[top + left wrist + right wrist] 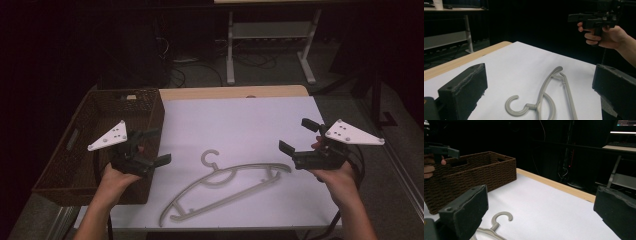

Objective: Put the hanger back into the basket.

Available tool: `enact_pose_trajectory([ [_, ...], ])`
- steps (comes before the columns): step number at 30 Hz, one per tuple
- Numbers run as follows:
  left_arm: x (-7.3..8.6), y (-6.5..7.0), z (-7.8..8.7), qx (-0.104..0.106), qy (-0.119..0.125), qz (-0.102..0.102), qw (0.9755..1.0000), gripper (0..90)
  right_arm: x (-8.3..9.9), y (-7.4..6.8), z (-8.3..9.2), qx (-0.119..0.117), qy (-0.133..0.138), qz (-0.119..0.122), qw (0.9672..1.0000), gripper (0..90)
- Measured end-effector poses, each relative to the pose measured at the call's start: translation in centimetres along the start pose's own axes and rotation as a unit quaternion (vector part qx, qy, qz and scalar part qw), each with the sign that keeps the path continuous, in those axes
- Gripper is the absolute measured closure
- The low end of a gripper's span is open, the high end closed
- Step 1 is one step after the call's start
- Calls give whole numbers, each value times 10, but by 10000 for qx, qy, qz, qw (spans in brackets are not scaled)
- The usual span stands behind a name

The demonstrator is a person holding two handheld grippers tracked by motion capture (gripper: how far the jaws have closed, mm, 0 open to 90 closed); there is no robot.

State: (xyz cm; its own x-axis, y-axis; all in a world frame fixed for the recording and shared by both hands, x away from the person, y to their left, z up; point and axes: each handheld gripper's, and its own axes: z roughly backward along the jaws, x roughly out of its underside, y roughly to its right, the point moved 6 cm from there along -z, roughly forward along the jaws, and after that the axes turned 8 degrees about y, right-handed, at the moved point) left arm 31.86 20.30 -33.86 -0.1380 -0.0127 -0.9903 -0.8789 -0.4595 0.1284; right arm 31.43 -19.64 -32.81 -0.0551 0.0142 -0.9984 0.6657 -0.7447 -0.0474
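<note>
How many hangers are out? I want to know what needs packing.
1. A single grey hanger lies flat on the white table, between the two grippers, right of the brown basket. The basket looks empty, though its near inside wall is hidden.

Both tongs, left [154, 146] and right [299, 136], apparently gape wide, held aloft.
</note>
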Motion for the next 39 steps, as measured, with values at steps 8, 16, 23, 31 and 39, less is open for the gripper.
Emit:
enact_pose_trajectory([
  [8,1,8,-9,29,-237,-53,9997,0,1,-3,0,-33,-131,44,9999,0],
  [16,9,20,-22,144,-488,-81,9987,0,13,-9,-8,-132,-522,101,9985,0],
  [23,23,28,-36,263,-658,-17,9975,0,22,-15,-14,-229,-779,119,9966,0],
  [31,32,32,-44,287,-743,31,9968,0,32,-24,-22,-399,-1034,116,9938,0],
  [39,45,32,-51,301,-825,101,9961,0,40,-31,-28,-500,-1207,75,9914,4],
])
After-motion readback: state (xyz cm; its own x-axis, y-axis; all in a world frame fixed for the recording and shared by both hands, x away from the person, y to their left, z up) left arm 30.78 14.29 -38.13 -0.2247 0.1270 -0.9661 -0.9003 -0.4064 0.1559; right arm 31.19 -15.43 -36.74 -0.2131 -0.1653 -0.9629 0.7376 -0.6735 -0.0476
